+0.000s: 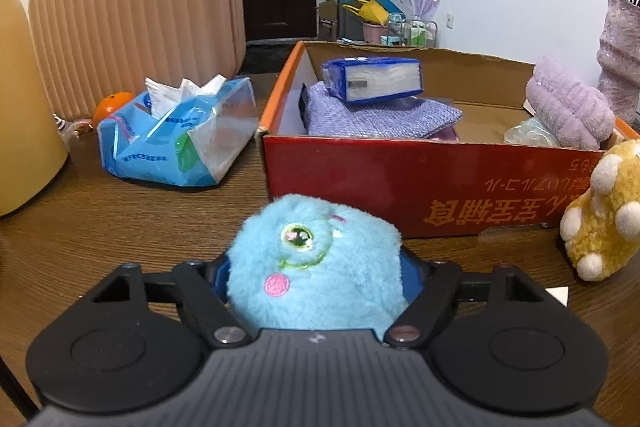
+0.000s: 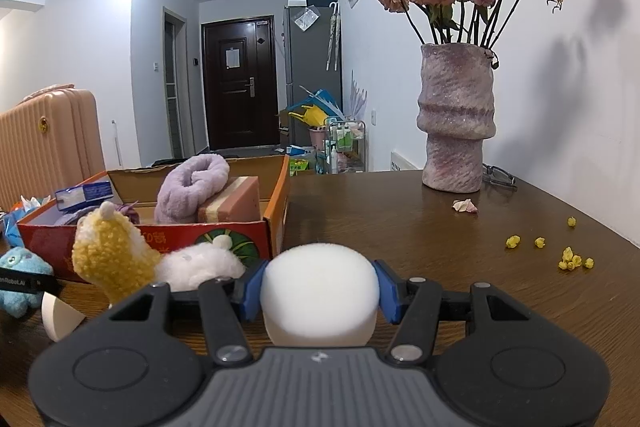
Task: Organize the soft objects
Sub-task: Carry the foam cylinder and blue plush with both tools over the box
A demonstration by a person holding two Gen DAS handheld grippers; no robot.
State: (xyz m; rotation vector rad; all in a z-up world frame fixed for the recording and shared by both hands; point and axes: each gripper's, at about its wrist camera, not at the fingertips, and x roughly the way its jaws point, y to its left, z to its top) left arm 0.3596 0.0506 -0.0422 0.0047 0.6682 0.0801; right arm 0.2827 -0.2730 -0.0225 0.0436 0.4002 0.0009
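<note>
Right wrist: "RobotAI" gripper strap [image 2: 20, 283].

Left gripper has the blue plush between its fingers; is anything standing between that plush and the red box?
Nothing visible: the blue plush sits just before the red box, bare tabletop between. Only the near wall must be cleared. The yellow plush stands off to the right.

A fluffy blue plush toy [image 1: 316, 267] and matt white foam sponge [image 2: 320, 291] lie on glossy wood-grain table [image 2: 460, 267]; at 12 o'clock stands a worn cardboard box [image 1: 400, 179], at 1 o'clock a rough stone-like vase [image 2: 456, 119].
</note>
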